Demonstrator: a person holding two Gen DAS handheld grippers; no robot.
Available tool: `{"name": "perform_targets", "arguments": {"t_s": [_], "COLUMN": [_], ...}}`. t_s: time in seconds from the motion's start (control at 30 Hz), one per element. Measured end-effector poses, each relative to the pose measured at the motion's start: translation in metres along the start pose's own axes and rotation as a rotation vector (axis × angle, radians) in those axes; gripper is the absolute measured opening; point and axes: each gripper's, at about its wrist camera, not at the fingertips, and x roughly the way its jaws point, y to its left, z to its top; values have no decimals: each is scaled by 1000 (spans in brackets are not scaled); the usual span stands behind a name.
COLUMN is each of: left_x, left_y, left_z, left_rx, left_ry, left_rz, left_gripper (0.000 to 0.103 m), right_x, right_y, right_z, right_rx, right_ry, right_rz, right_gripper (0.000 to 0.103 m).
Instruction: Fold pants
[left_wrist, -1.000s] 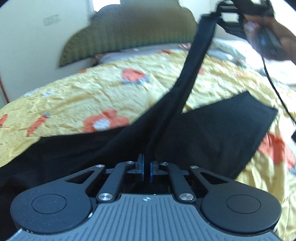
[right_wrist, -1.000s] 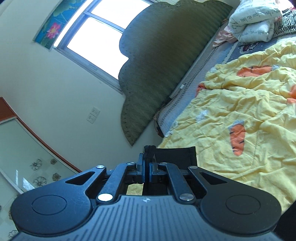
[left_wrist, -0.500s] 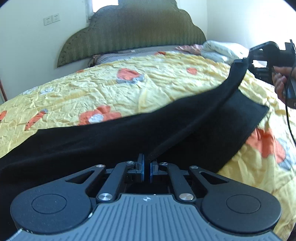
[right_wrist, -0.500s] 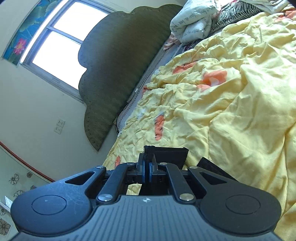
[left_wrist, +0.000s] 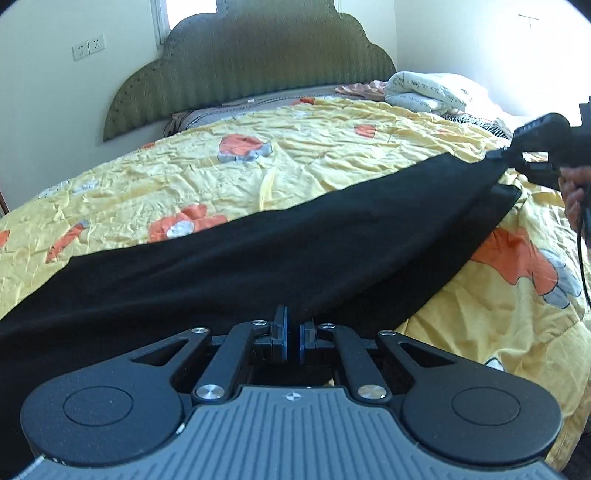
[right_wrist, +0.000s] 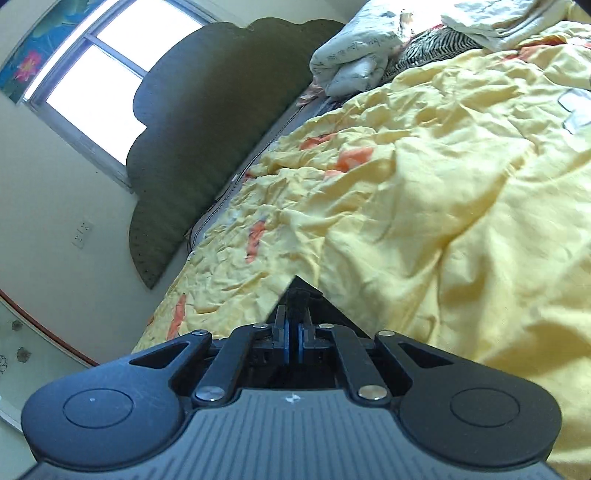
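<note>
We keep both tools, left tool (left_wrist: 292, 334) and right tool (right_wrist: 293, 326), clamped on the black pants (left_wrist: 258, 258), stretching one leg taut so it lays flat over the bed (left_wrist: 295, 155).

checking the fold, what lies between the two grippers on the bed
In the left wrist view, only the black pants stretch from the left gripper to the right gripper.

Open room: yellow quilt (left_wrist: 303, 155) beyond the pants (left_wrist: 258, 258)
Obstacles: headboard (left_wrist: 251, 70); bundled bedding (left_wrist: 432, 90) far right
</note>
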Motion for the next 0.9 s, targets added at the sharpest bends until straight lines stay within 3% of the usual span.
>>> {"name": "perform_targets", "arguments": {"t_s": [0.17, 0.3, 0.47, 0.63, 0.7, 0.73, 0.8, 0.9], "left_x": [-9, 9, 0, 7, 4, 2, -2, -11], "left_y": [0, -9, -8, -10, -13, -13, -10, -5], "left_z": [7, -5, -4, -8, -7, -5, -3, 0], "left_rx": [9, 41, 51, 54, 69, 70, 60, 43], "left_ry": [-26, 59, 26, 51, 46, 46, 45, 42], "left_rz": [4, -5, 4, 2, -3, -15, -39, -70], "left_gripper": [7, 7, 7, 8, 14, 24, 30, 45], "right_x": [-17, -8, -10, -5, -7, -10, -18, -37], "right_y": [13, -13, -20, -26, -26, -26, -25, -25], "right_z": [1, -11, -17, -13, -13, -13, -12, -5], "right_rx": [-62, -52, -31, -32, -42, -41, -41, -21], "right_ry": [-40, 13, 7, 50, 53, 48, 19, -102], "right_rz": [6, -92, -78, -57, -59, -59, -85, -174], "right_gripper": [5, 5, 5, 6, 7, 8, 11, 19]}}
